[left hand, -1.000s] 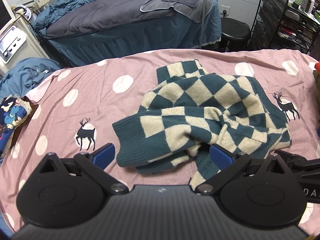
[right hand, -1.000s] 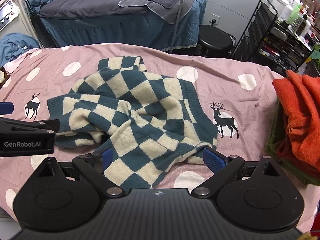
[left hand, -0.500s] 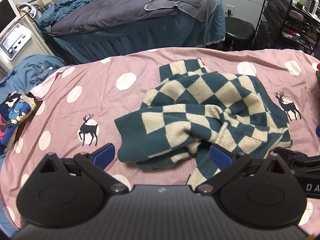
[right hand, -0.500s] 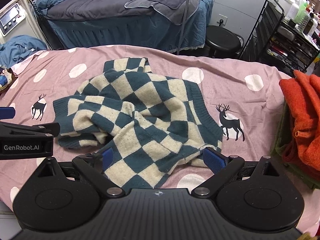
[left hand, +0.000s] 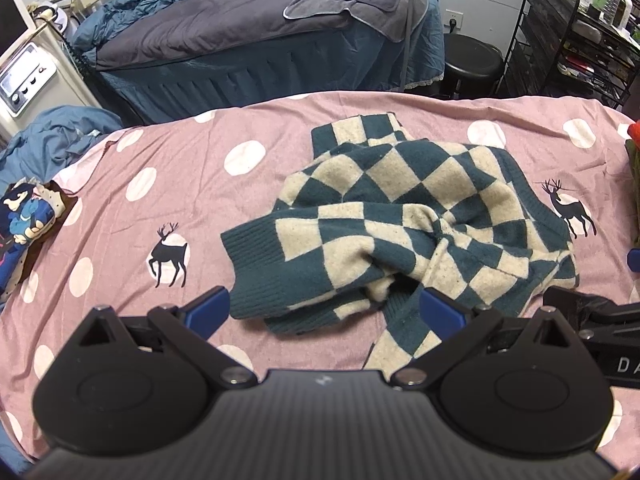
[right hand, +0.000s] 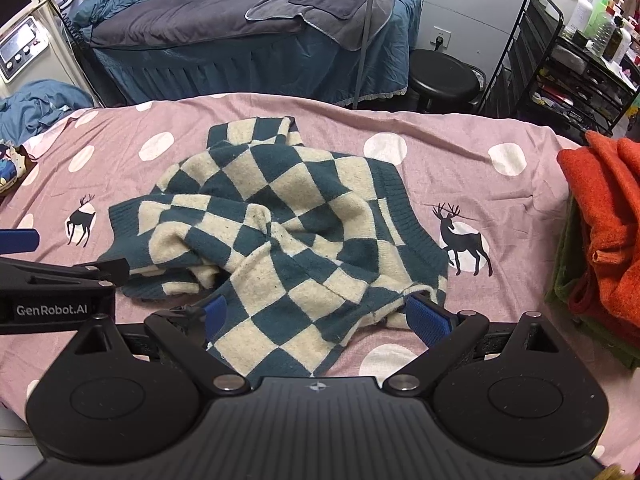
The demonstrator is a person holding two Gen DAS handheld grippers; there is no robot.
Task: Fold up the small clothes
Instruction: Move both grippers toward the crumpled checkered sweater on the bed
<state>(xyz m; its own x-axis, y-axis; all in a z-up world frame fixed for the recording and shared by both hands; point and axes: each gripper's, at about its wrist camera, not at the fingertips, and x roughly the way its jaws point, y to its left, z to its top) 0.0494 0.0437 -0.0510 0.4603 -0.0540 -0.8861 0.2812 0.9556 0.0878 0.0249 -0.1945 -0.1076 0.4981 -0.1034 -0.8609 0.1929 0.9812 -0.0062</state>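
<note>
Our left gripper (left hand: 324, 314) has its blue-padded fingers (left hand: 206, 310) wide apart and holds nothing; it hangs low over the near edge of the teal and cream checkered knit sweater (left hand: 400, 220), just above the ribbed hem that points to the left. Our right gripper (right hand: 316, 318) is spread in the same way, empty, over the near right corner of the sweater (right hand: 280, 236). We think both are kept wide so that each can take one corner of the crumpled garment and pull it flat for the first fold. The sweater lies bunched in the middle of the pink bedsheet with white dots and black deer (right hand: 460, 148); a folded orange knit pile (right hand: 604, 208) waits at the right edge. Compared with one second ago, both grippers have risen and drawn back a little, so the sweater sits lower in each view; the sweater itself has not moved
</note>
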